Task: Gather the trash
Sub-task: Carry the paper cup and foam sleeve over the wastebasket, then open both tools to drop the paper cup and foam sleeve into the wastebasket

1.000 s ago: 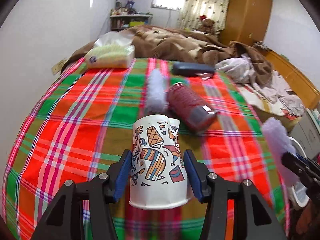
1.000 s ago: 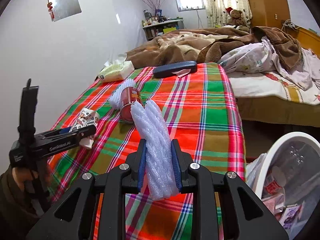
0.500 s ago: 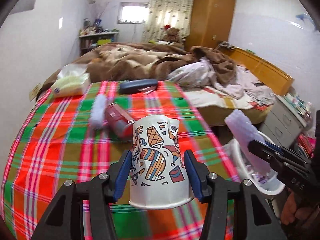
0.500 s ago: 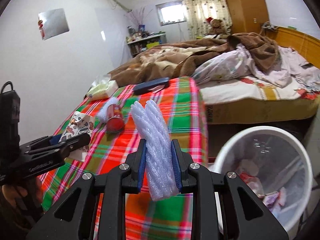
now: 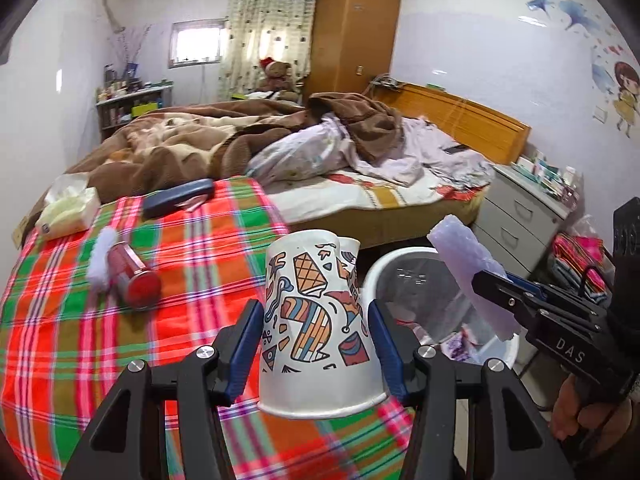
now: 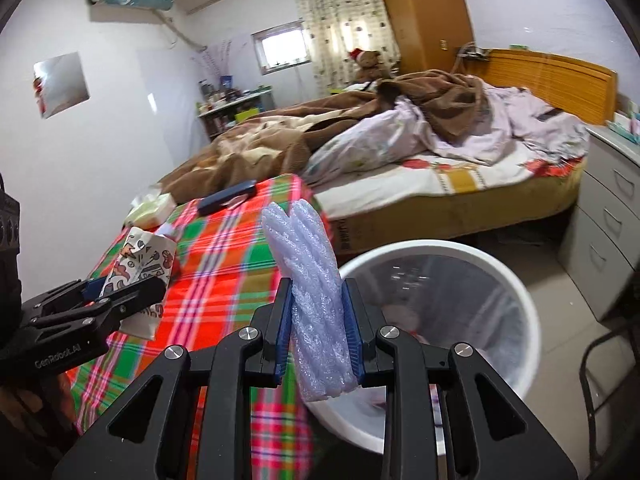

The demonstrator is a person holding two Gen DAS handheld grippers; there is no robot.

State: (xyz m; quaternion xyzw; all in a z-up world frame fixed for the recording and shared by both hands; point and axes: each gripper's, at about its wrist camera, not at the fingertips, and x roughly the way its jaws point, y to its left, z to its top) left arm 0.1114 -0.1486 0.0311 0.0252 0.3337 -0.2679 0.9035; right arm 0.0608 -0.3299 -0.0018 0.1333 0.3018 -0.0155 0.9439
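My left gripper (image 5: pixel 314 344) is shut on a patterned paper cup (image 5: pixel 316 320), held upside down over the plaid table's right edge; the cup also shows in the right wrist view (image 6: pixel 140 276). My right gripper (image 6: pixel 316 336) is shut on a roll of pale bubble wrap (image 6: pixel 308 272), held above the rim of a white trash bin (image 6: pixel 516 292) lined with clear plastic. The bubble wrap (image 5: pixel 468 272) and the bin (image 5: pixel 384 264) show in the left wrist view. A red can (image 5: pixel 132 276) and a white foam piece (image 5: pixel 100 260) lie on the table.
The plaid table (image 5: pixel 60 340) also holds a tissue pack (image 5: pixel 68 212) and a dark case (image 5: pixel 178 198). A bed (image 5: pixel 360 184) with blankets stands behind. A grey drawer unit (image 6: pixel 608 232) stands right of the bin. The bin holds some trash.
Both grippers have swung right, off the table toward the bin, each carrying its item. The bin now lies directly below the bubble wrap and just right of the cup.
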